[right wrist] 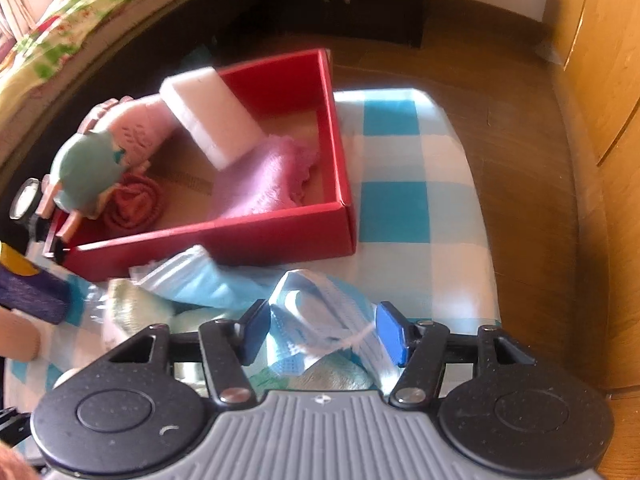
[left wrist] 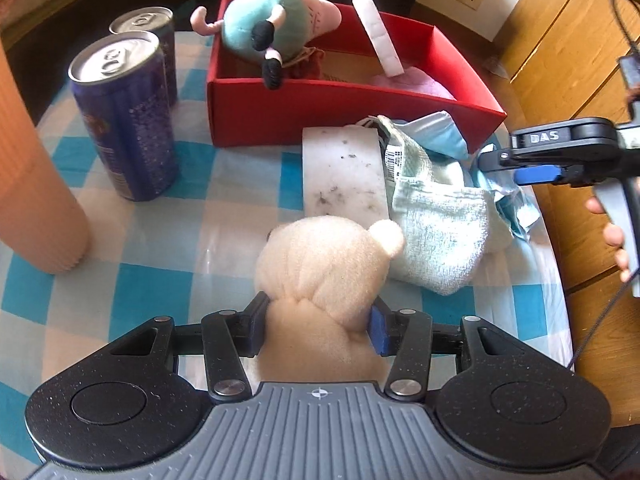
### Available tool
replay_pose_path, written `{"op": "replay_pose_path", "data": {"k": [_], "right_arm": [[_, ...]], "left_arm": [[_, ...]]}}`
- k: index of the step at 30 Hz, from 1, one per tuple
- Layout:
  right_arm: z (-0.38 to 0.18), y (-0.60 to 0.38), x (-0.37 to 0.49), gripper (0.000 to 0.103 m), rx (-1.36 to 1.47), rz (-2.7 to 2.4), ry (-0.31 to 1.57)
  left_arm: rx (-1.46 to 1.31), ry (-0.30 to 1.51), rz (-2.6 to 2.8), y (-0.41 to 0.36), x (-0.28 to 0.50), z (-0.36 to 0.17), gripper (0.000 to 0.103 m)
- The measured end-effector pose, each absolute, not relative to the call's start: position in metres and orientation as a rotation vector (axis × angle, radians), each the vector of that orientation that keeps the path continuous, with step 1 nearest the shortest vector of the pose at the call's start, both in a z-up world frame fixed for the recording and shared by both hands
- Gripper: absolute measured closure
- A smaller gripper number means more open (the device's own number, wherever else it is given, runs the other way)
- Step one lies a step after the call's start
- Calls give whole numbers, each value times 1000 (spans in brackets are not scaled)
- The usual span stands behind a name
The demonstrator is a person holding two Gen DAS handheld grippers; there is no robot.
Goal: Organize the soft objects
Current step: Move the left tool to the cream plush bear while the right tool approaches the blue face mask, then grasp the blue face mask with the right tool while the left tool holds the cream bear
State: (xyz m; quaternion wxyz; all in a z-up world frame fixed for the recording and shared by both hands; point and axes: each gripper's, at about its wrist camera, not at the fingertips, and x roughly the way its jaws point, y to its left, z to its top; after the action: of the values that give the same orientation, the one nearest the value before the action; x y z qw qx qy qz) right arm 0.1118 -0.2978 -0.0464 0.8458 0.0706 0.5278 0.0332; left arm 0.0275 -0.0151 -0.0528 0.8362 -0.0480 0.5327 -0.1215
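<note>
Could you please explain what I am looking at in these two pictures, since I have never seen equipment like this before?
There is no robot here: a person holds a two-finger gripper in each hand, and each picture comes from a fisheye camera on one gripper, looking along its fingers.

In the left camera's picture, the left gripper is shut on a cream plush toy. In the right camera's picture, the right gripper is open around a crumpled blue face mask.

On the checked tablecloth stand two cans and a red box. The box holds a teal and pink plush doll, a white sponge and a pink cloth. In front of it lie a second white sponge and a pale towel.
</note>
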Motion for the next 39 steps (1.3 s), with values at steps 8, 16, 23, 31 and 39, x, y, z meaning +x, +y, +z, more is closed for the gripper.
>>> {"op": "replay_pose_path", "data": {"k": [8,16,23,31,39], "right_arm": [[-59,-309,115,67,192,49,1138],[-57,-315,118,62,206,51,1120],[-63,-324,124,50,185,9,1122],[-71,-323,117,71,232,21,1154],[-61,-324,83,96,235,35,1137]], "left_arm": [[-101,1137,-269,-17,27,-56,52],[-100,1146,-282,-17,29,-58,51],[-89,1153,-292,-16,31,-60,50],[-86,1157,-289,-17,33,-61,49],[-3,1132,-276,-27,27,-63,50]]}}
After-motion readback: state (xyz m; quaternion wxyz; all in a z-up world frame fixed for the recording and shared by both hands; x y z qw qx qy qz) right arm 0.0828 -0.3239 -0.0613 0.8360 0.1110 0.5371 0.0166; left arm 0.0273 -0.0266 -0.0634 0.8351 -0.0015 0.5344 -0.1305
